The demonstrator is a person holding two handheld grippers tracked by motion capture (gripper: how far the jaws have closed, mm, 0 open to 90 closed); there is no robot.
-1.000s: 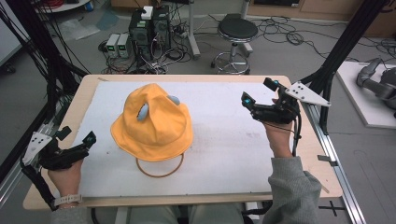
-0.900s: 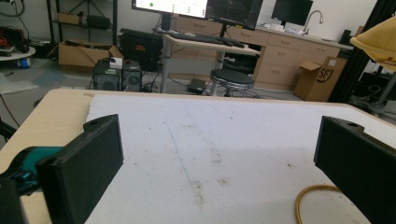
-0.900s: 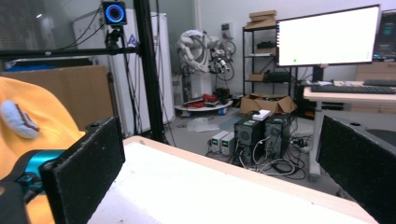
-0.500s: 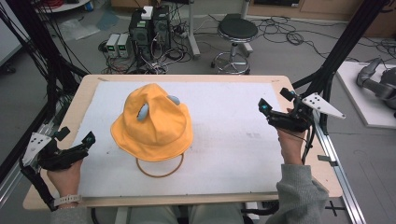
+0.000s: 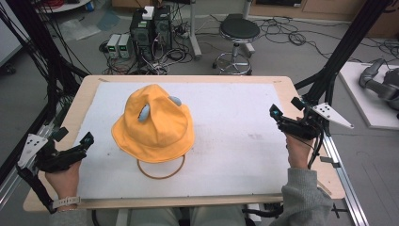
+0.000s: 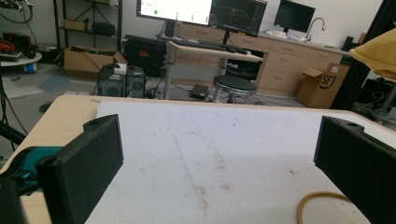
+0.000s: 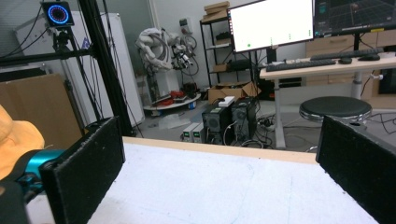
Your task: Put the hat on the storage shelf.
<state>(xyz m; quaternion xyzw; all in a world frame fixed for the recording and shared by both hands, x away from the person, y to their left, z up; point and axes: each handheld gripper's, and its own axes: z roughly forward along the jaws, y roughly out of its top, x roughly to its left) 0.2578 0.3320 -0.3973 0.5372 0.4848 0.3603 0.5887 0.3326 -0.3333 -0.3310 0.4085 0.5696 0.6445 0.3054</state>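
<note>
The left gripper (image 5: 77,149) rests released at the bench (image 5: 301,94) edge, well left of the yellow hat (image 5: 155,126). The hat sits mid-bench on a stand with a ring base (image 5: 161,170). The right gripper (image 5: 284,118) hovers released, well right of the hat. The left gripper view shows only the hat's brim (image 6: 379,55); the high view shows the whole hat.

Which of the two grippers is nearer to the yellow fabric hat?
The left gripper, at the table's near left corner, is nearer to the yellow fabric bucket hat. The right gripper sits farther away, at the right edge.
</note>
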